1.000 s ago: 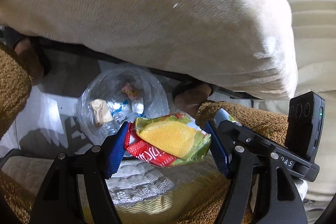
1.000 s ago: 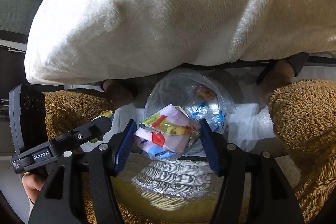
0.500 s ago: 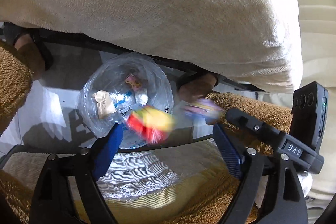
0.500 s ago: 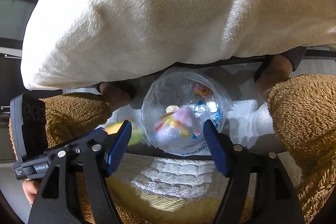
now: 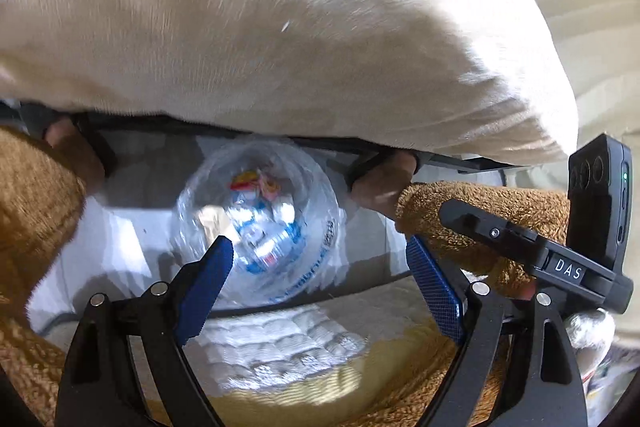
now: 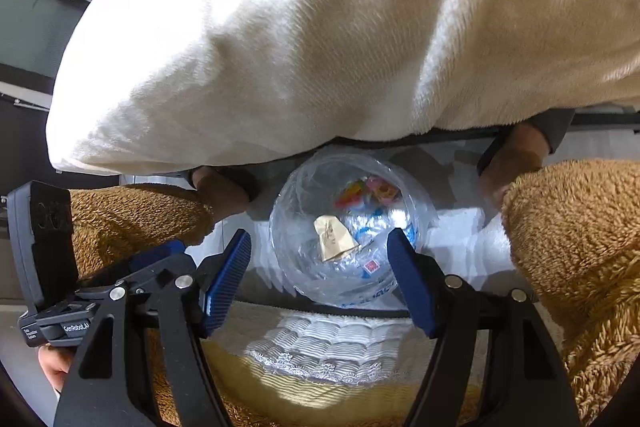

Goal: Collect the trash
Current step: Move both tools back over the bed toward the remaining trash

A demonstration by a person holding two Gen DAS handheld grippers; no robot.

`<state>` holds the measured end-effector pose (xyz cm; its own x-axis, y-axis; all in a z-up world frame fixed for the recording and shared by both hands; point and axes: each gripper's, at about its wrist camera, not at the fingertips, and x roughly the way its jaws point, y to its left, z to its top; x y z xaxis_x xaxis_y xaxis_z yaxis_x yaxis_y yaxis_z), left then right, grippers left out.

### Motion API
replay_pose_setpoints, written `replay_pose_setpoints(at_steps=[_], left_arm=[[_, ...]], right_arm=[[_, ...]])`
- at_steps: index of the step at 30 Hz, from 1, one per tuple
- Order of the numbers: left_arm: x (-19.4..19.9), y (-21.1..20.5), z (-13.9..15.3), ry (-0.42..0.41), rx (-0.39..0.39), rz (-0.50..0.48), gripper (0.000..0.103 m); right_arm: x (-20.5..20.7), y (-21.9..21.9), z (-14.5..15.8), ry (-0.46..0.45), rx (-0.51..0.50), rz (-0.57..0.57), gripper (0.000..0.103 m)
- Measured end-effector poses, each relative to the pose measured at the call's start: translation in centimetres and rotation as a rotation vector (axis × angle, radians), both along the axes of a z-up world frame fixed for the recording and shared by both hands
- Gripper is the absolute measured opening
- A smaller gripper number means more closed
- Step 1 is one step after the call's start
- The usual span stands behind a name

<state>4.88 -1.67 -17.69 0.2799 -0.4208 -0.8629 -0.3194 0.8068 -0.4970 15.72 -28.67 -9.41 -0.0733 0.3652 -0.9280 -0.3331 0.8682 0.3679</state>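
Left hand-held gripper [image 5: 320, 283] wide apart, empty. Right hand-held gripper [image 6: 320, 279] likewise parted, nothing held. Trash bag [image 6: 352, 227] at 12 o'clock beyond both

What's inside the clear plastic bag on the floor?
The clear bag holds a tan paper scrap, colourful wrappers and blue-printed packaging. Anything beneath that pile is hidden.

Count: one clear trash bag [image 6: 352, 239], one cream pillow [image 6: 320, 27]. Two claws, left claw [image 5: 320, 275] and right claw [image 6: 320, 275]. One tan paper scrap [image 6: 334, 239] in the bag.
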Motion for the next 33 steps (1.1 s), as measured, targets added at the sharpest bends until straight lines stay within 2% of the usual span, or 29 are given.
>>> replay_pose_setpoints(at_steps=[3, 9, 17, 22, 33], left_arm=[[-0.2, -0.2, 1.1, -0.043, 0.039, -0.019, 0.086], [-0.9, -0.5, 4.3, -0.180, 0.133, -0.053, 0.086], [-1.2, -0.5, 8.3, -0.349, 0.232, -0.089, 0.086], [-0.8, -0.4, 10.5, -0.430, 0.279, -0.108, 0.086], [3.1, 2.7, 14.2, -0.526, 0.324, -0.106, 0.086]], right_arm=[[-0.3, -0.2, 1.3, -0.052, 0.034, 0.009, 0.070], [-1.1, -1.2, 5.3, -0.229, 0.148, 0.028, 0.070], [-2.0, -1.1, 10.5, -0.470, 0.240, 0.093, 0.070], [-1.5, -0.1, 12.7, -0.594, 0.244, 0.134, 0.070], [2.8, 3.1, 15.1, -0.745, 0.250, 0.211, 0.070]])
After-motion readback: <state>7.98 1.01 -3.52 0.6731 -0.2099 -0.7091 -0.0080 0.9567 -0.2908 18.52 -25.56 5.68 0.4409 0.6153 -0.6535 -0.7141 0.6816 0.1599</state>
